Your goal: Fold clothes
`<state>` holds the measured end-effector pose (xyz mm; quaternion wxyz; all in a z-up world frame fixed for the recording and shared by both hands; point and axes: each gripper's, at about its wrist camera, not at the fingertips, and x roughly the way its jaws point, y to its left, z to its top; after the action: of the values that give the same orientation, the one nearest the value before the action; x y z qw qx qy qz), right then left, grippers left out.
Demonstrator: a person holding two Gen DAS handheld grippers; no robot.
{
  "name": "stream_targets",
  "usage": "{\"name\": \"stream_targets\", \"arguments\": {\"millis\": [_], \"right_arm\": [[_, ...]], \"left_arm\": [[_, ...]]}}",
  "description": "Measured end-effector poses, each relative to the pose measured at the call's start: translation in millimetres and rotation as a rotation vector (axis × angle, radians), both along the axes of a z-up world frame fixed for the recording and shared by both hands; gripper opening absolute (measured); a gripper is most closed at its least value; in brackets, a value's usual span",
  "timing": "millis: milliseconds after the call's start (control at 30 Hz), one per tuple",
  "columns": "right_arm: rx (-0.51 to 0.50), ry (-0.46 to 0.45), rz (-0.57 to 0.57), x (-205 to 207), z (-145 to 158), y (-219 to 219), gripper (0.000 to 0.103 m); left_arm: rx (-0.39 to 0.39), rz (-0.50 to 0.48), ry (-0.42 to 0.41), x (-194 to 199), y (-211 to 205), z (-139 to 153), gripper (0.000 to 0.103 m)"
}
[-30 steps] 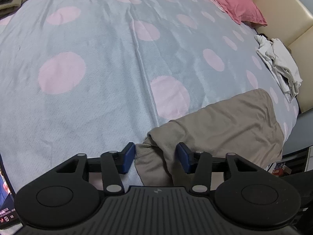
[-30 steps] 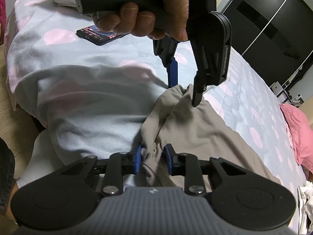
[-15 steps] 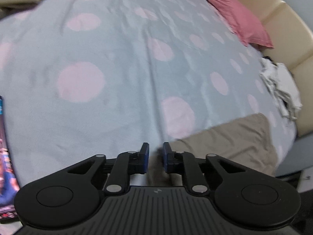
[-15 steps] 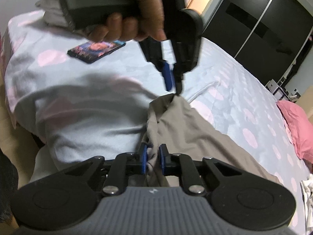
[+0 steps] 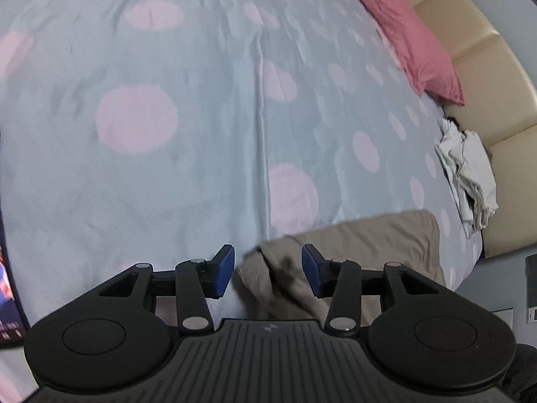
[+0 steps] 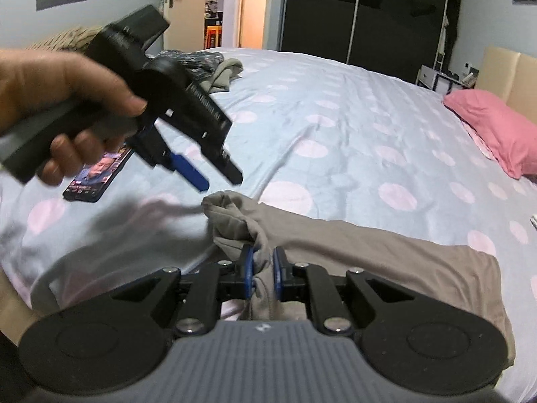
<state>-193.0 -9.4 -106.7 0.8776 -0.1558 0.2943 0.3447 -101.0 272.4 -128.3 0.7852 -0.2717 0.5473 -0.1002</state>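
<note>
Folding is at an early stage: the right gripper (image 6: 261, 277) jaws pinch a bunched corner of the taupe garment (image 6: 369, 252), the left gripper (image 5: 267, 270) jaws, just opened, stand spread above its other corner, no fold made.

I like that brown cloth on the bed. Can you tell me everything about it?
The taupe garment is soft, thin, stretchy-looking fabric, one plain colour. Most of it lies flat on the dotted bedspread near the bed's edge. One end is bunched and wrinkled, and the right gripper pinches that bunch between its blue fingers. The left gripper hangs open just above it, not touching.
</note>
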Motion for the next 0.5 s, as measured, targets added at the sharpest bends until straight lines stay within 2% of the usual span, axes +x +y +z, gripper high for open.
{"name": "stream_targets", "arguments": {"millis": [167, 300, 500], "right_arm": [[0.010, 0.004, -0.010, -0.1, 0.8, -1.7, 0.014], [0.016, 0.006, -0.005, 0.5, 2.3, -2.8, 0.014], [0.020, -0.016, 0.004, -1.7, 5.8, -3.7, 0.014]], "left_arm": [[-0.057, 0.047, 0.069, -3.1, -1.2, -8.2, 0.042], [-0.150, 0.112, 0.118, -5.4, 2.1, -17.8, 0.046], [-0.202, 0.147, 0.156, -6.0, 1.0, -24.3, 0.049]]}}
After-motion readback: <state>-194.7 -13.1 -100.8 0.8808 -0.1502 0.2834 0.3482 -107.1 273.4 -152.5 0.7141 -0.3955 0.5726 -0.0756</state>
